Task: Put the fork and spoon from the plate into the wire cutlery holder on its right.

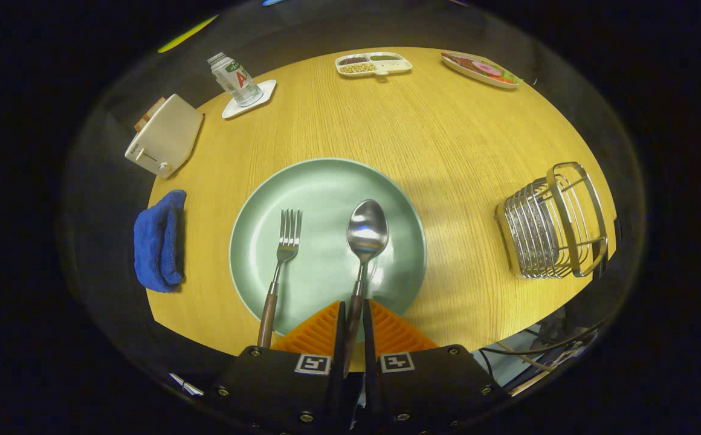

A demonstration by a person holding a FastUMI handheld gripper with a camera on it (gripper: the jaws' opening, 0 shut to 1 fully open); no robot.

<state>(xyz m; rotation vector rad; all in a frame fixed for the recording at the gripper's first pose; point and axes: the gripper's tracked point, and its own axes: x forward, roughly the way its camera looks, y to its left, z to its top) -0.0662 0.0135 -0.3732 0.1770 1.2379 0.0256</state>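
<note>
Nearest to us, the tool [353, 314] has its two fingers [320, 329] drawn close together around the handle of the spoon [365, 238], which runs down into the narrow gap between them; both fingers appear to press on that handle, so we read the tool as clamped on the spoon. The spoon's bowl lies just ahead of the fingers, face up on the plate [326, 181]. Just left of the fingers lies the fork [281, 266], its wooden handle crossing the near rim of the plate and its tines pointing away from us, roughly parallel to the spoon and apart from it. The plate sits on the worktop [447, 151] directly ahead of the tool. Off to the right of the tool, well apart from the plate, we see the holder [553, 223], a wire basket near the worktop's edge; we cannot tell whether anything is inside it. To the left of the plate, a blue cloth [158, 240] lies bunched at the worktop's edge. Beyond it stands a toaster [164, 142], and farther still a can [234, 78] on a white coaster [263, 96]. At the far side, beyond the plate, we see a divided tray [373, 64] with snacks and, to its right, a dish [480, 69] of food.
</note>
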